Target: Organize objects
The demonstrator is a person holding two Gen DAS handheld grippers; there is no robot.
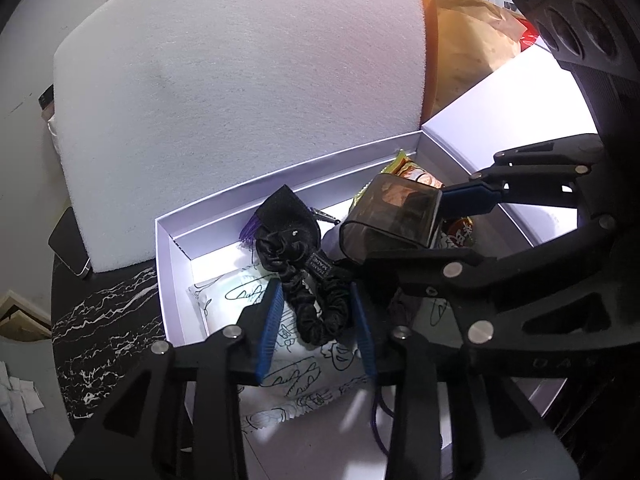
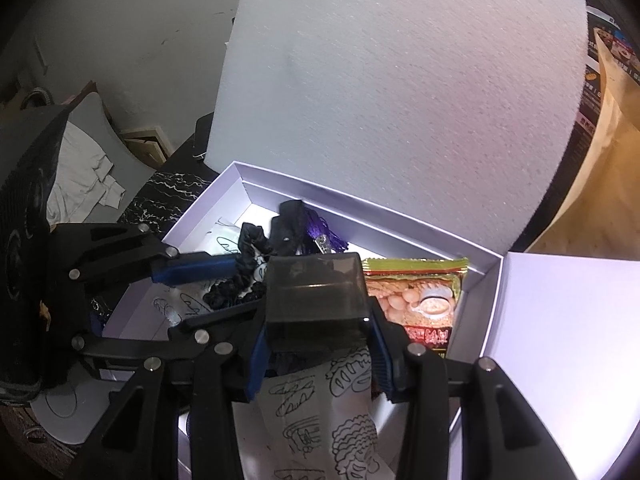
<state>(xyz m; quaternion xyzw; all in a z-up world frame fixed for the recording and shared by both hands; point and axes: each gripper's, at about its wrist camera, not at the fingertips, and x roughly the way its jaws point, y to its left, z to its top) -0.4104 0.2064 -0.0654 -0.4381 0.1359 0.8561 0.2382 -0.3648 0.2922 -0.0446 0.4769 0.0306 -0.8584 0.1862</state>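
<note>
A white open box (image 1: 172, 280) (image 2: 472, 280) holds a white packet with bread drawings (image 1: 236, 292) (image 2: 320, 420), a black scrunchie (image 1: 324, 312) (image 2: 240, 272), a small black pouch with a purple tassel (image 1: 286, 210) (image 2: 292, 216) and a snack packet (image 1: 416, 170) (image 2: 420, 300). My left gripper (image 1: 320, 312) is open, its fingers either side of the scrunchie. My right gripper (image 2: 316, 336) is shut on a smoky translucent container (image 2: 316, 300) (image 1: 392, 212) and holds it over the box.
A white foam sheet (image 1: 240, 100) (image 2: 400, 100) stands behind the box. The box lid (image 1: 512, 112) (image 2: 568, 340) lies open to the right. A phone (image 1: 70, 244) lies on the black marble table (image 1: 104, 320). Brown paper bags (image 1: 464, 48) stand at the back right.
</note>
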